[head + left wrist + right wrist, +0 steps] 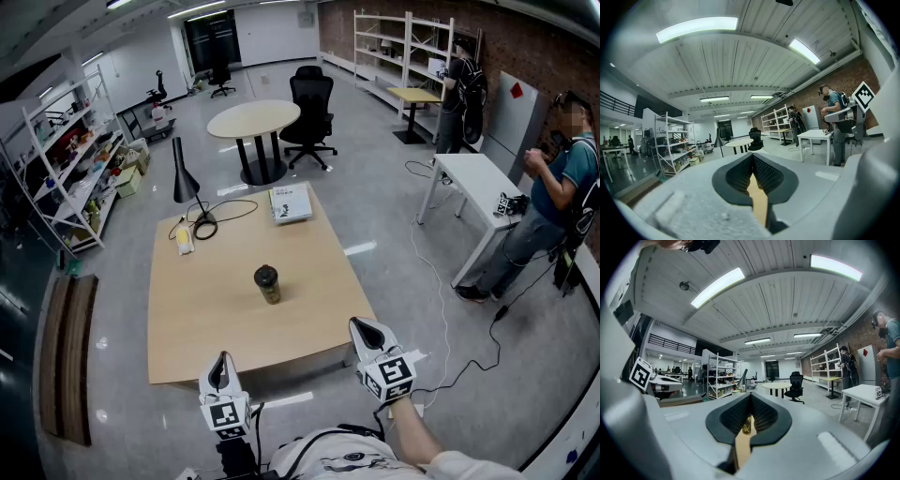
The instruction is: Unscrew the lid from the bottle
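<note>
A small bottle (pixel 267 285) with a dark lid stands upright near the middle of the light wooden table (pixel 309 281). Both grippers hover at the table's near edge, short of the bottle and apart from it. My left gripper (pixel 220 372) is shut and empty, pointing roughly level. My right gripper (pixel 368 332) is likewise shut with nothing held. In the right gripper view the bottle (pixel 746 426) shows through the narrow slit between the closed jaws, far ahead. The left gripper view shows only table surface past its closed jaws (pixel 753 180).
A black desk lamp (pixel 185 183) with its cable, a yellowish item (pixel 184 239) and a book (pixel 291 202) lie at the table's far end. Beyond stand a round table (pixel 253 119) and office chair (pixel 310 108). A person (pixel 548 202) stands by a white table (pixel 478 183) at right.
</note>
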The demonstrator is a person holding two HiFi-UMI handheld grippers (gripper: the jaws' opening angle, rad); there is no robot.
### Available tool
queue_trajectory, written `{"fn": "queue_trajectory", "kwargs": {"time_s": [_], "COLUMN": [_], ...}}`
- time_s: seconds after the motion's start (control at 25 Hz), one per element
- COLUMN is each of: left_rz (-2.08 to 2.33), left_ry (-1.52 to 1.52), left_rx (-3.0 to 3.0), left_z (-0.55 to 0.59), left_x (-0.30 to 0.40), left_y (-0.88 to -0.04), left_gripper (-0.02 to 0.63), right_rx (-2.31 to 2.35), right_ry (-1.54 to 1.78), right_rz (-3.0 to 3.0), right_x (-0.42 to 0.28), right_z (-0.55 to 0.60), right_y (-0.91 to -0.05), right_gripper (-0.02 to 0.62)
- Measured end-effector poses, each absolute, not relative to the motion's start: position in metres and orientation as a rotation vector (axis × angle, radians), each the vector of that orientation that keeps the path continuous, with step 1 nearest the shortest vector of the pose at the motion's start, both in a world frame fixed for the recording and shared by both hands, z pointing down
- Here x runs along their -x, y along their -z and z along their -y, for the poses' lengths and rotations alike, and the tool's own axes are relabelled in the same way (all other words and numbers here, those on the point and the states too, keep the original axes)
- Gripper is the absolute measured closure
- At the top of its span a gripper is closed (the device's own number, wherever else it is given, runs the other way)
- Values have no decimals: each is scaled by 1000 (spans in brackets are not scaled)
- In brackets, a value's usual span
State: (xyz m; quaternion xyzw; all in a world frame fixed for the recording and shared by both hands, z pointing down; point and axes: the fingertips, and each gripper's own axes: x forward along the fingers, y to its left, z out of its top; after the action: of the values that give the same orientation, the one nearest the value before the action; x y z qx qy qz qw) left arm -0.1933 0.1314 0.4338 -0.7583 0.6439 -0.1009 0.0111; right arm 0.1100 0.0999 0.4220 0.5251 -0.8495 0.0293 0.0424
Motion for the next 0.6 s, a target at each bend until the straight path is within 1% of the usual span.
{"fn": "queue_trajectory", "kwargs": {"time_s": [0.24,0.6], "left_rz": [-2003,-2018], "left_ry": [353,370], "left_rx": [2377,2400], "left_z": [-133,-134], "left_x": [187,158], "left_y": [-443,-455], "left_gripper": [603,600], "right_rx": [-1578,-1491], "right_ry": [-92,-86], "right_rz": [2595,2674], "right_x": [-114,-126], "right_z": [-103,-103], "right_y": [-427,-425], "right_gripper": [592,591]}}
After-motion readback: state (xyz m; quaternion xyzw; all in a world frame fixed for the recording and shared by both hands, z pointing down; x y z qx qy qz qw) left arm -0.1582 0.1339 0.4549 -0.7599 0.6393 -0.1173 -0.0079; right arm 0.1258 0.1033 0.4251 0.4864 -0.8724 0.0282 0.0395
